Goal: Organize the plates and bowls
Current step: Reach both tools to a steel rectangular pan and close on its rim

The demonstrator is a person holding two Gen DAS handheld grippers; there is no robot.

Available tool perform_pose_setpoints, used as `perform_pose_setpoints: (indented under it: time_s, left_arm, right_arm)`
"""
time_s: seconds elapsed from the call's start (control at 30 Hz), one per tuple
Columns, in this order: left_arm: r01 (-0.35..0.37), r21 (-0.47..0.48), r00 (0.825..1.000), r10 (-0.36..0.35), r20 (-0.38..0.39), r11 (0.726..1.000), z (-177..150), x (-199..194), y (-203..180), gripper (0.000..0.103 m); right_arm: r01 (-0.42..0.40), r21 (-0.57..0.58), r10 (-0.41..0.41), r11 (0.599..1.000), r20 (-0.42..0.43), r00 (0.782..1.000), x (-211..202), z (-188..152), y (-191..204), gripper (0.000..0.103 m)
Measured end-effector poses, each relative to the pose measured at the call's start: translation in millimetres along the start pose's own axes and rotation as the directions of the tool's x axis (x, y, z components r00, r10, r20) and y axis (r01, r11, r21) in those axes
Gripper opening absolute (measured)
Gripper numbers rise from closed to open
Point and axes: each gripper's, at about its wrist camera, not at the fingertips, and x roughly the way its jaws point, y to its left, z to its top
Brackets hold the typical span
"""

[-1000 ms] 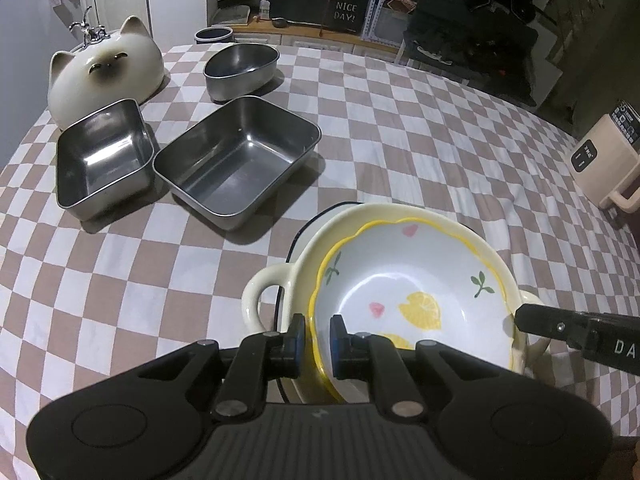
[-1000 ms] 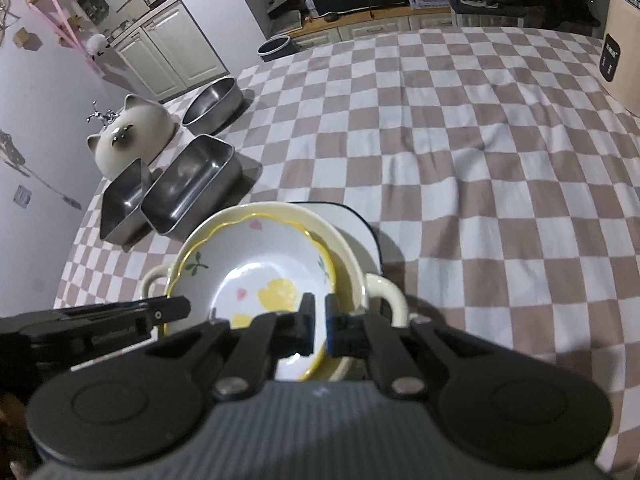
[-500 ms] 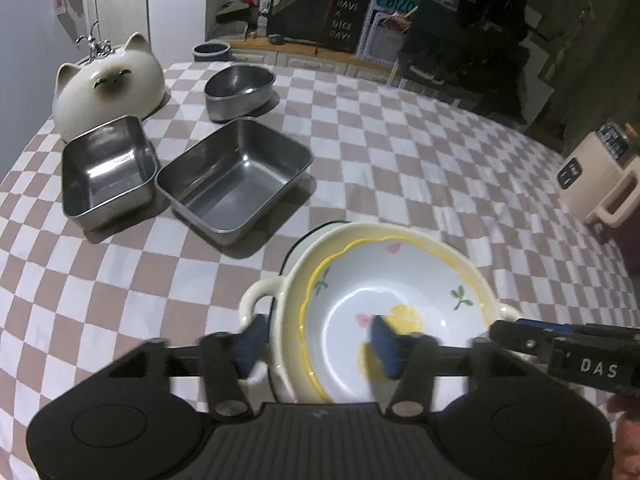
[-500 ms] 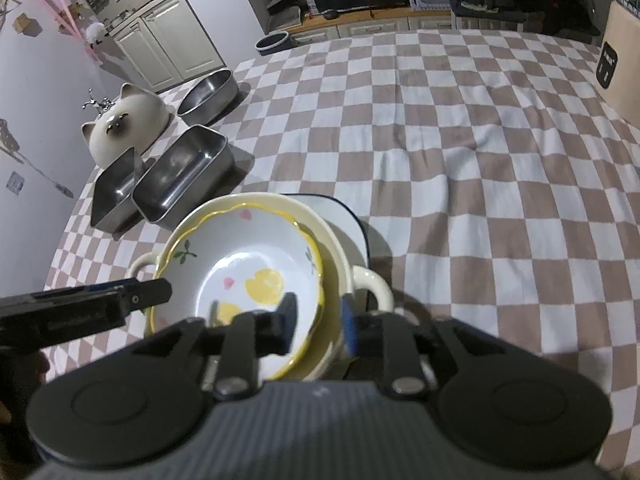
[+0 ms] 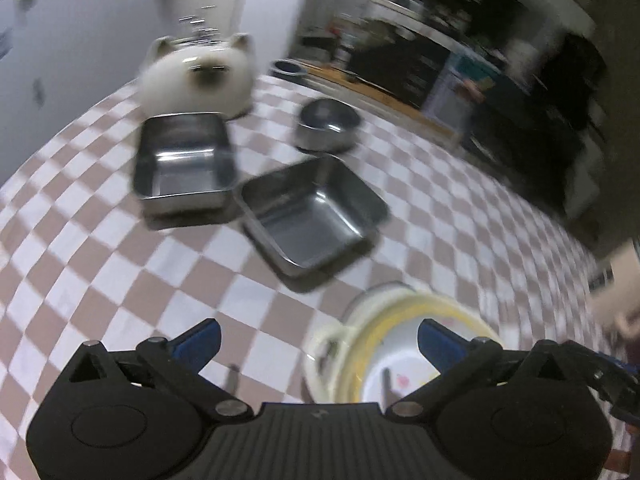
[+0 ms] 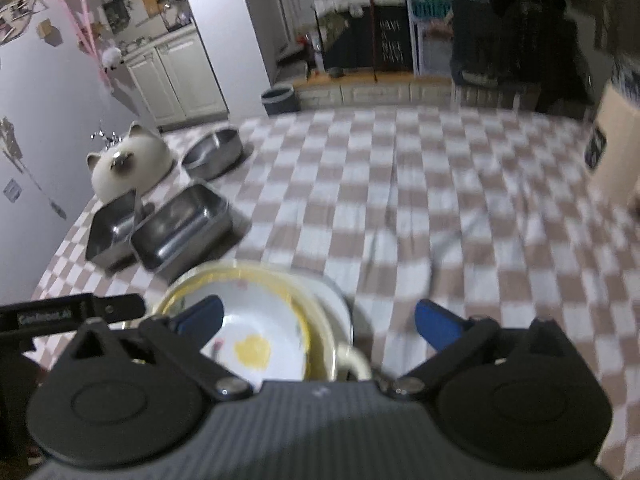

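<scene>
A yellow-rimmed white bowl with a lemon print (image 6: 256, 332) sits nested in a cream two-handled bowl (image 6: 352, 360) on the checkered table; the stack shows in the left wrist view too (image 5: 404, 344). My left gripper (image 5: 318, 338) is wide open above the table, just left of the stack. My right gripper (image 6: 318, 320) is wide open above the stack's right side. Two square steel trays (image 5: 182, 164) (image 5: 310, 212) and a round steel bowl (image 5: 328, 124) stand farther back. Both views are blurred.
A white cat-shaped ceramic pot (image 5: 198, 76) stands behind the trays near the table's left edge. A beige appliance (image 6: 616, 152) stands at the right edge. The checkered cloth (image 6: 440, 200) stretches to the far right.
Both grippers were shut on the yellow-rimmed bowl's rim, then opened wide and let it go. Both have lifted back, and the left has swung toward the steel trays.
</scene>
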Motion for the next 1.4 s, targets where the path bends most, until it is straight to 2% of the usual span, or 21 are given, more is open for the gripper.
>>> perform_pose_setpoints:
  time_s: [0.1,0.27,0.37,0.47,0.6,0.73,0.77,0.83,0.9,1.0,1.03,1.07,1.17,1.23,1.4]
  left_arm:
    - [0.005,-0.082,1.000,-0.004,0.007,0.997,6,2,13,0.103]
    - [-0.048,-0.180,0.999,0.051,0.009,0.983,14,10,29,0.103]
    - [-0.093,-0.268,0.994,0.106,0.034,0.959,24,19,41,0.103]
    - [-0.107,-0.346,0.989,0.137,0.064,0.932,34,26,55,0.101]
    - [-0.049,-0.448,0.995,0.082,0.053,0.892,42,39,73,0.093]
    - [-0.003,-0.500,0.999,0.022,0.032,0.866,46,54,79,0.072]
    - [0.004,-0.498,1.000,0.011,0.027,0.867,47,58,79,0.065]
    - [0.018,-0.485,1.000,-0.011,0.017,0.875,48,66,76,0.055]
    - [0.026,-0.466,1.000,-0.025,0.009,0.884,51,73,72,0.048]
    - [0.036,-0.446,0.999,-0.043,-0.005,0.894,53,84,68,0.032]
    - [0.040,-0.437,0.999,-0.050,-0.012,0.898,54,87,67,0.021]
    - [0.040,-0.426,0.998,-0.055,-0.022,0.904,55,90,66,0.014]
    - [0.017,-0.369,0.999,-0.030,-0.029,0.929,58,91,60,0.013]
    - [0.002,-0.324,1.000,-0.010,-0.023,0.946,58,89,55,0.013]
    - [0.027,-0.236,0.998,-0.014,0.058,0.971,63,70,39,0.013]
  right_arm:
    - [-0.015,-0.056,0.017,0.998,0.027,0.999,12,18,6,0.103]
    - [-0.070,-0.106,0.074,0.992,0.034,0.997,47,49,20,0.103]
    - [-0.147,-0.117,0.148,0.982,0.007,0.989,74,70,31,0.103]
    - [-0.117,-0.116,0.113,0.986,-0.038,0.993,103,91,46,0.102]
    - [-0.171,-0.144,0.162,0.975,-0.069,0.984,137,106,63,0.090]
    - [-0.234,-0.164,0.219,0.958,-0.107,0.970,163,110,77,0.070]
    - [-0.246,-0.167,0.228,0.955,-0.121,0.966,170,111,82,0.067]
    - [-0.261,-0.184,0.237,0.948,-0.145,0.961,185,113,92,0.053]
    - [-0.273,-0.209,0.238,0.939,-0.175,0.955,200,113,100,0.045]
    - [-0.264,-0.263,0.210,0.928,-0.218,0.953,217,108,112,0.042]
    - [-0.263,-0.279,0.201,0.923,-0.232,0.952,223,107,115,0.039]
    - [-0.266,-0.289,0.198,0.919,-0.245,0.949,227,105,117,0.035]
    - [-0.256,-0.310,0.184,0.915,-0.245,0.952,227,101,116,0.028]
    - [-0.256,-0.297,0.184,0.920,-0.251,0.950,223,101,110,0.017]
    - [-0.263,-0.253,0.213,0.931,-0.210,0.954,196,104,94,0.012]
